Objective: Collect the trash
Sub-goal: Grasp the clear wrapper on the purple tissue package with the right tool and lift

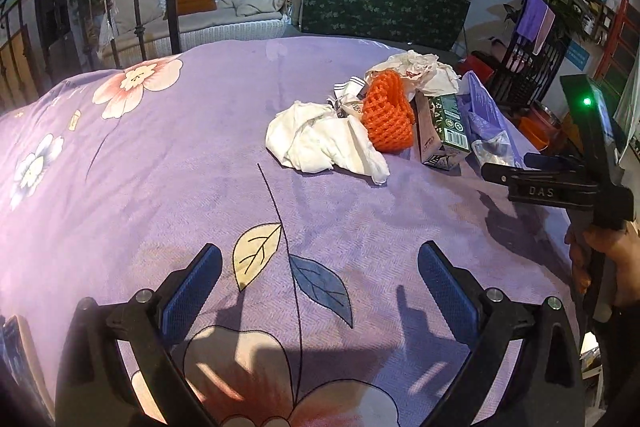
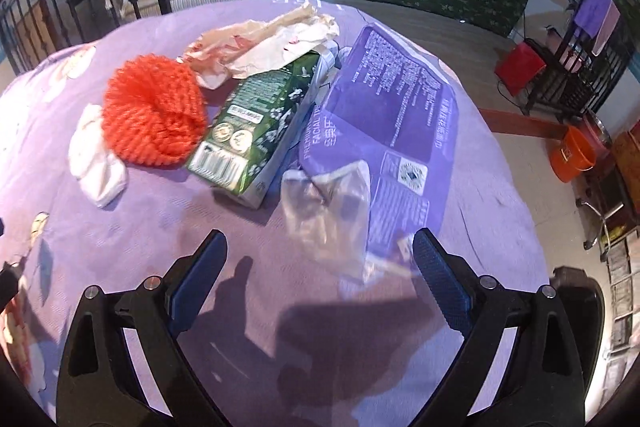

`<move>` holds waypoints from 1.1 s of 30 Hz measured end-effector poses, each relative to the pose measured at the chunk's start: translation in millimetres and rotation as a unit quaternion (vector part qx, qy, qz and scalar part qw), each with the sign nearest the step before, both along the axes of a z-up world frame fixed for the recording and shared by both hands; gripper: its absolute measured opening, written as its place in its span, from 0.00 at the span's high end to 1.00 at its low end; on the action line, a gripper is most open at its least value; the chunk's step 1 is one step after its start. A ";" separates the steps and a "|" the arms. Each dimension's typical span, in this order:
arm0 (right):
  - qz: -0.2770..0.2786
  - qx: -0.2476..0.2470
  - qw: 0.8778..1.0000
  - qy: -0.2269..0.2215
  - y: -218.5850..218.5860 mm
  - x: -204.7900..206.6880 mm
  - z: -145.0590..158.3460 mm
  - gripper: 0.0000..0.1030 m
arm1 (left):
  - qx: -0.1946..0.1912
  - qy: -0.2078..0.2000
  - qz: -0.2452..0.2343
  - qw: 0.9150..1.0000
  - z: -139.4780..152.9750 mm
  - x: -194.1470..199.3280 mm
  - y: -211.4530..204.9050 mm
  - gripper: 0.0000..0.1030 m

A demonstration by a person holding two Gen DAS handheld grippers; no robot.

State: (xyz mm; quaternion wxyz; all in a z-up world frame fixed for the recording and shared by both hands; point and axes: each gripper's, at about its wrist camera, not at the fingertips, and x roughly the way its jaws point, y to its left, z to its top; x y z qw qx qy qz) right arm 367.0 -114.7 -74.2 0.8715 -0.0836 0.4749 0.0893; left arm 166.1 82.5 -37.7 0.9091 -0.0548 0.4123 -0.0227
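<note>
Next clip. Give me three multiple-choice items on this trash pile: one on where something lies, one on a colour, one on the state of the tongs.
1. Where does the green printed drink carton lie?
A. between the foam net and the purple plastic tissue wrapper
B. on the floor
C. inside the orange bucket

2. What colour is the foam mesh fruit net?
A. blue
B. orange-red
C. white

3. How do the right tongs stand?
A. shut on the carton
B. shut on nothing
C. open, holding nothing

Answers:
1 A: the right wrist view shows the net on one side of it and the wrapper on the other.
2 B: it is plainly orange-red in both views.
3 C: a wide gap shows between the blue pads.
</note>
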 end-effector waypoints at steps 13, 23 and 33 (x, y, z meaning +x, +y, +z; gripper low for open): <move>-0.026 0.026 0.999 -0.009 -22.5 4.3 3.1 0.62 | 0.000 0.012 -0.001 1.000 -8.7 12.9 6.7 0.06; -0.052 0.063 0.995 -0.061 -40.4 -23.6 27.4 0.79 | -0.015 0.016 0.011 1.000 -6.2 39.9 15.4 0.06; -0.052 0.079 0.990 -0.101 -50.5 -62.0 52.3 0.82 | -0.022 -0.027 -0.076 0.996 15.5 64.2 -49.6 0.11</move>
